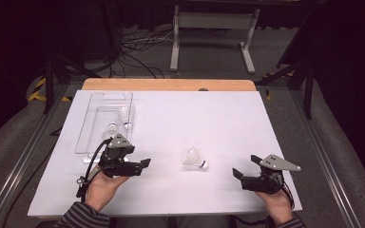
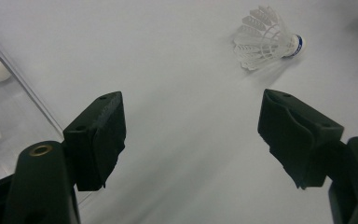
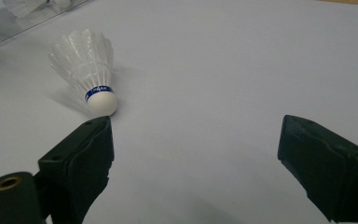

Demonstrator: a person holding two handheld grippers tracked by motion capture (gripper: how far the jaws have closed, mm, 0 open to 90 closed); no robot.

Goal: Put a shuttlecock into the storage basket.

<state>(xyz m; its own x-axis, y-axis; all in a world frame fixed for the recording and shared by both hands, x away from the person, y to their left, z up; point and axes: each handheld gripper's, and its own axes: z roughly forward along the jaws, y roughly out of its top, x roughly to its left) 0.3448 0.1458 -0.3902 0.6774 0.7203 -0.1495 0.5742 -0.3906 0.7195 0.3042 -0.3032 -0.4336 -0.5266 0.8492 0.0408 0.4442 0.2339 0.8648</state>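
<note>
Both grippers sit low in the high view: left gripper (image 1: pixel 142 165) at lower left, right gripper (image 1: pixel 238 173) at lower right, each with jaws spread wide and empty. Between them, at lower centre, a shuttlecock (image 1: pixel 194 159) lies on its side on the white table (image 1: pixel 218 118). A clear tray (image 1: pixel 103 122) at centre left holds more shuttlecocks. Recommended: close on the cork end, not the feathers, which would likely crush.

A clear plastic tray (image 1: pixel 91 124) lies just beyond the left hand-held gripper (image 1: pixel 142 165), with shuttlecocks (image 1: pixel 122 115) inside; the white desk (image 1: pixel 228 118) carries it; a white metal stand (image 1: pixel 214 21) rises far beyond, cables (image 1: pixel 138 47) on the floor
</note>
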